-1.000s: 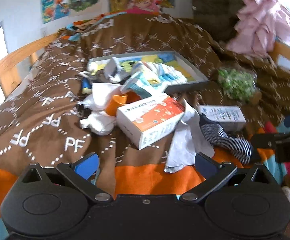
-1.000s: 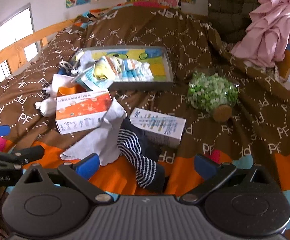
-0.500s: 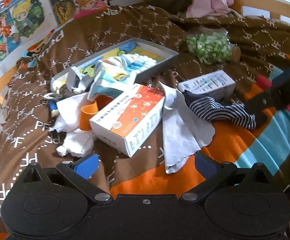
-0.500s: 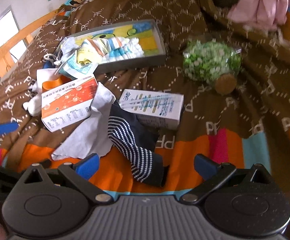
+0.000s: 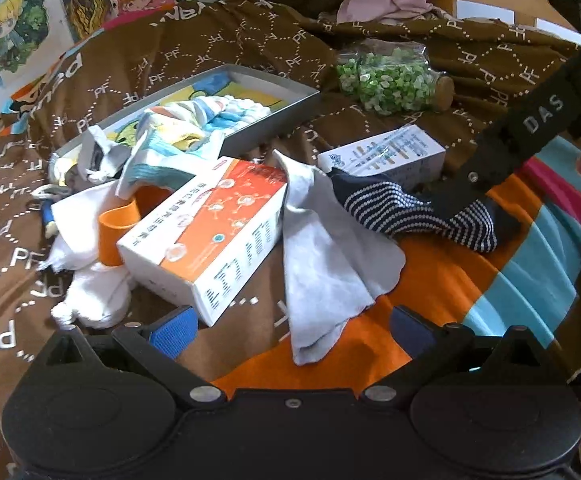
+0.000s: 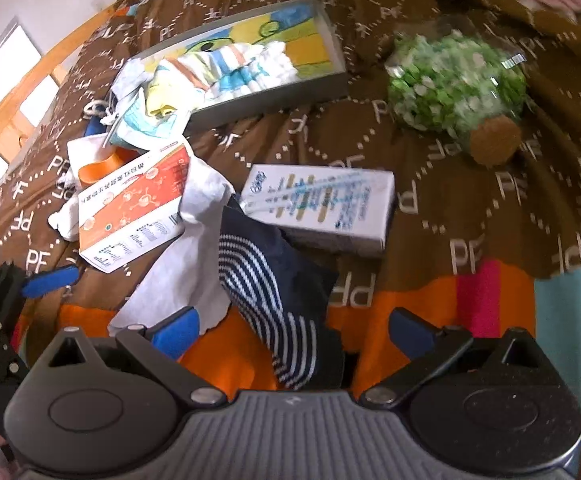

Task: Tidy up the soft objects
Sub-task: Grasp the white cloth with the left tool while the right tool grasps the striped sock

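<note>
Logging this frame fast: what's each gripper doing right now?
Left gripper: open, holding nothing, over the grey cloth.
Right gripper: open, holding nothing, astride the striped sock.

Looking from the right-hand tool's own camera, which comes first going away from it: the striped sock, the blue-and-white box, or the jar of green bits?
1. Striped sock: between the open right tool fingers, nearest.
2. Blue-and-white box: just behind the sock, middle.
3. Jar of green bits: upper right, farthest.
</note>
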Motion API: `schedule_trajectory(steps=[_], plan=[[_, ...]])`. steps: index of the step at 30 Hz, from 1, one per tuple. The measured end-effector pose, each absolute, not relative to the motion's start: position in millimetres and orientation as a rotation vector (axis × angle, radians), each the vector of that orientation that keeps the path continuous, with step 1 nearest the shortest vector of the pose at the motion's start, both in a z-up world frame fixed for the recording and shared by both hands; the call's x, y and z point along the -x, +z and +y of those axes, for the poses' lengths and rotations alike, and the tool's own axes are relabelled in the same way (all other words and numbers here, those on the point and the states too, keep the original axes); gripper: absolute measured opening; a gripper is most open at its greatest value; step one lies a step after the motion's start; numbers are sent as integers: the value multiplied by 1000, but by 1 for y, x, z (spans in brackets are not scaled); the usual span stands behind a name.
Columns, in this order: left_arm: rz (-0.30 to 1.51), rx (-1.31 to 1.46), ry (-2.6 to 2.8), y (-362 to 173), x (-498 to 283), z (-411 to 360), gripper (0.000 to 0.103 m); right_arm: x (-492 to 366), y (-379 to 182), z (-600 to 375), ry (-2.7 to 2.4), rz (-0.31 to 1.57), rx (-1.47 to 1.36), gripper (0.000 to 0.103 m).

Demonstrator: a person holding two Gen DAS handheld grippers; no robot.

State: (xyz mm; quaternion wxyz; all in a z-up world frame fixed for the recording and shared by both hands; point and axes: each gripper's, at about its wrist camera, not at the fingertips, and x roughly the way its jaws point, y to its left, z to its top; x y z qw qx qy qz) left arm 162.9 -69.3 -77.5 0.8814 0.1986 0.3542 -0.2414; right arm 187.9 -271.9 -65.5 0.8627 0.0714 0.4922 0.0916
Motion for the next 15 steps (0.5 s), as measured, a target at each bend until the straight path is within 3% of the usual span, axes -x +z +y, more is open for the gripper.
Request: schedule_trajectory(steps=[15], plan=[[785,-392,-625,-98,-186,-90,101,-207,-74,-263,261,1070,-65,102]])
